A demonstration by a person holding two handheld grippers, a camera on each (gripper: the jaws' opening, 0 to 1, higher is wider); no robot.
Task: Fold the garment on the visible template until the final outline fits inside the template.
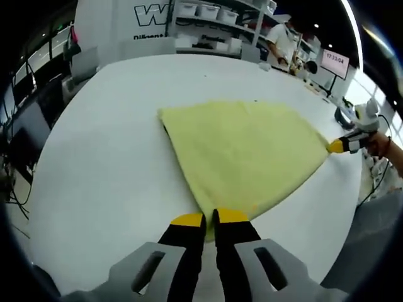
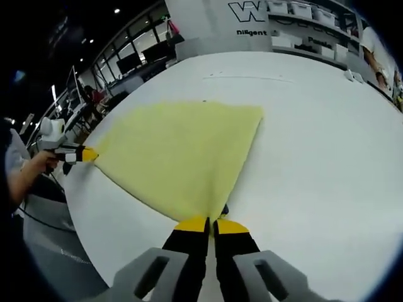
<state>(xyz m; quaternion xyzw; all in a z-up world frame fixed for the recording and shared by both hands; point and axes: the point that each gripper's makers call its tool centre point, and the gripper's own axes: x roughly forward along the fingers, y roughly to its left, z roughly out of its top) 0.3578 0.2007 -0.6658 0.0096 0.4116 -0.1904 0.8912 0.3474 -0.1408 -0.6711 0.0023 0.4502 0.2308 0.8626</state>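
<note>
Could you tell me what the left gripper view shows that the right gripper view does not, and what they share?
Left gripper view alone: a red wall display and a person in a white shirt by the shelves. Right gripper view alone: a row of dark monitors along the far left. Both share the white table, the yellow garment, and both tools shut on its corners: the left tool and right tool.

Yellow tips are being shown on the black jaws of the left gripper [image 1: 210, 218], with grey slotted brackets being seen at their base. The same yellow tips, black jaws and grey brackets are being shown on the right gripper [image 2: 209, 221]. A white body is being seen behind its tips in the left gripper view.
</note>
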